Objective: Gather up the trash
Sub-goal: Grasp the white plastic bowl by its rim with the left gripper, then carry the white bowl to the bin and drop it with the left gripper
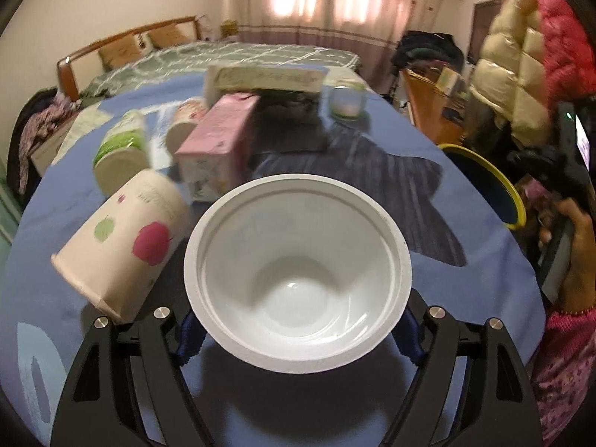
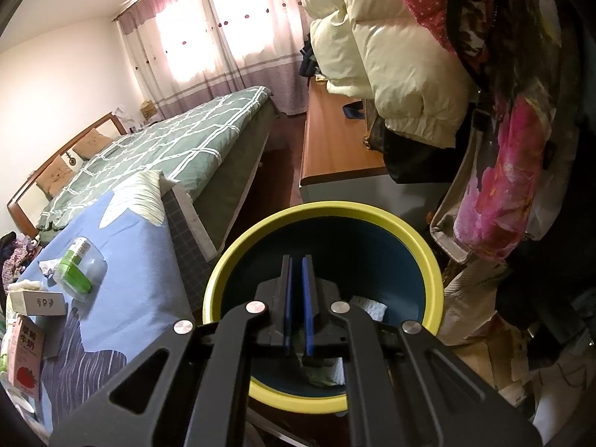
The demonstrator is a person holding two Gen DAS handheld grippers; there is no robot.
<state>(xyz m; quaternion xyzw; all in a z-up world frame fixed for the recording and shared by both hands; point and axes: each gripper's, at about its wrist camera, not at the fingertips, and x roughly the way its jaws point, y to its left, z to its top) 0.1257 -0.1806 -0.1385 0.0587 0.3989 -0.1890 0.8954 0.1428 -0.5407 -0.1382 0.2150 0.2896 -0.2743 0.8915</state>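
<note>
In the left wrist view my left gripper (image 1: 298, 339) is shut on a white plastic bowl (image 1: 298, 275), its blue pads pressed to the bowl's sides, held above the blue tablecloth (image 1: 465, 260). A spotted paper cup (image 1: 123, 249) lies tipped just left of the bowl. A green-banded cup (image 1: 121, 149), a pink carton (image 1: 219, 141) and a small clear jar (image 1: 348, 102) lie further back. In the right wrist view my right gripper (image 2: 297, 298) is shut and empty, hovering over the yellow-rimmed blue bin (image 2: 428, 257), which holds white crumpled paper (image 2: 368, 307).
The bin (image 1: 495, 186) stands off the table's right edge. A green plastic box (image 2: 76, 270), a white box (image 2: 37, 303) and the pink milk carton (image 2: 24, 357) sit on the tablecloth. A bed (image 2: 167, 149), a wooden bench (image 2: 331, 141) and hanging clothes (image 2: 409, 56) surround the table.
</note>
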